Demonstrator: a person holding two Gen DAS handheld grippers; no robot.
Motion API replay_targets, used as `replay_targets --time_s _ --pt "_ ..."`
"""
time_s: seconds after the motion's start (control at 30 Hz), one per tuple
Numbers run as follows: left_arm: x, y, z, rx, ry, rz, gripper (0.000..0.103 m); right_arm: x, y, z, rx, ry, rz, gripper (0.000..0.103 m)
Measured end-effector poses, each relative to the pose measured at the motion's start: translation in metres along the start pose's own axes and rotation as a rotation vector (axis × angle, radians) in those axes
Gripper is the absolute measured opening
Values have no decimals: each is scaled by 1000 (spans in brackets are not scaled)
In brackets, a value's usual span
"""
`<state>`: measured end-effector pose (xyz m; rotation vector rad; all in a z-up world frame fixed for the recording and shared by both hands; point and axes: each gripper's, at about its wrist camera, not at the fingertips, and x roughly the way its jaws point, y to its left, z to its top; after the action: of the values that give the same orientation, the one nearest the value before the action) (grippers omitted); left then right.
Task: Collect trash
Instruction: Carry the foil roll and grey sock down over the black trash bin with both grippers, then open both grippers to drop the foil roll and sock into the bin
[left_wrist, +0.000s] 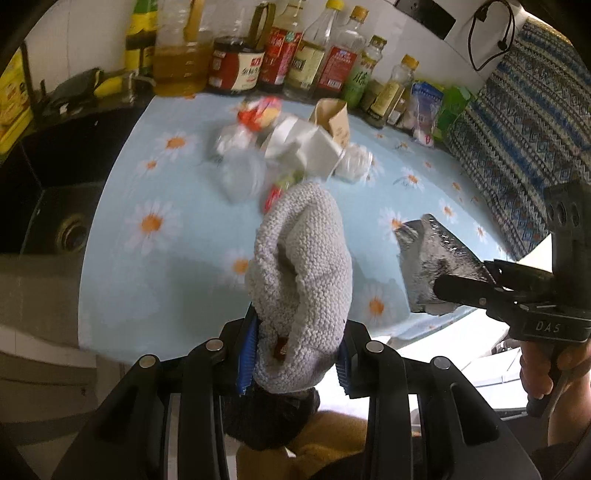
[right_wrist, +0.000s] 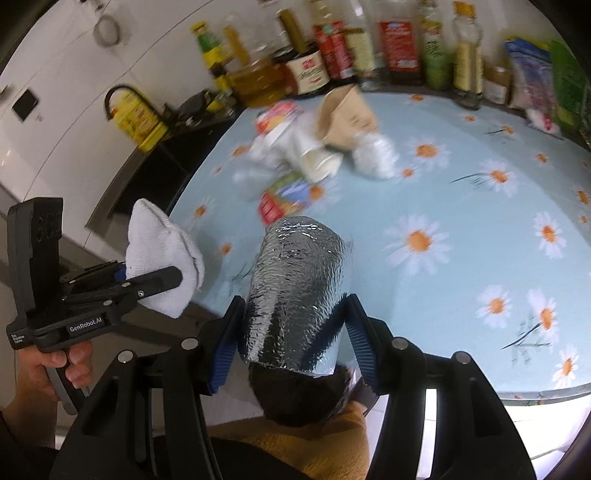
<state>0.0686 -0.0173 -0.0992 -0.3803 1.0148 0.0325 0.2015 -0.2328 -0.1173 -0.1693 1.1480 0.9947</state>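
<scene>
My left gripper (left_wrist: 295, 354) is shut on a grey knitted cloth (left_wrist: 299, 280) that stands up between its blue pads; in the right wrist view the left gripper (right_wrist: 159, 280) holds this cloth (right_wrist: 162, 251) beside the table's edge. My right gripper (right_wrist: 295, 332) is shut on a crinkled silver foil wrapper (right_wrist: 299, 284), also seen as foil (left_wrist: 432, 254) at the right. Both hang over the near edge of the daisy-print table (right_wrist: 461, 221). Farther back lies a blurred trash pile: a brown paper bag (right_wrist: 347, 114), a white cup (right_wrist: 317, 162), a red-green wrapper (right_wrist: 284, 199) and crumpled plastic (right_wrist: 376, 155).
Several oil and sauce bottles (left_wrist: 258, 55) line the back wall. A dark sink (left_wrist: 55, 206) lies left of the table, with a yellow tin (right_wrist: 136, 118) behind it. Patterned fabric (left_wrist: 517, 129) borders the right side. A person's hand (right_wrist: 44, 369) grips the left handle.
</scene>
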Motion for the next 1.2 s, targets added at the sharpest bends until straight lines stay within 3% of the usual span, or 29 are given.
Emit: replay_targets --time_s 0.33,0.57,0.87,0.93,0.97,1.0,1.1,1.2 --pt "7 19 -62 -34 93 -20 33 34 46 -50 -88 124 46 56" --pt "27 33 -94 -45 178 -49 33 65 48 -73 -59 208 27 56" --pt "49 39 -114 -33 247 -62 33 91 49 -83 -19 237 -15 56" --pt "51 38 -113 -31 253 -62 37 92 50 -82 -3 232 -14 58" --pt "51 39 -113 -38 260 -61 42 92 48 -82 9 230 -6 60" --pt "51 41 -112 -46 267 -63 54 92 48 -82 26 231 5 65" --pt "51 45 -109 -62 260 -74 56 91 46 -81 52 223 14 75" --pt "49 48 -107 -66 258 -65 56 88 45 -82 62 214 8 75"
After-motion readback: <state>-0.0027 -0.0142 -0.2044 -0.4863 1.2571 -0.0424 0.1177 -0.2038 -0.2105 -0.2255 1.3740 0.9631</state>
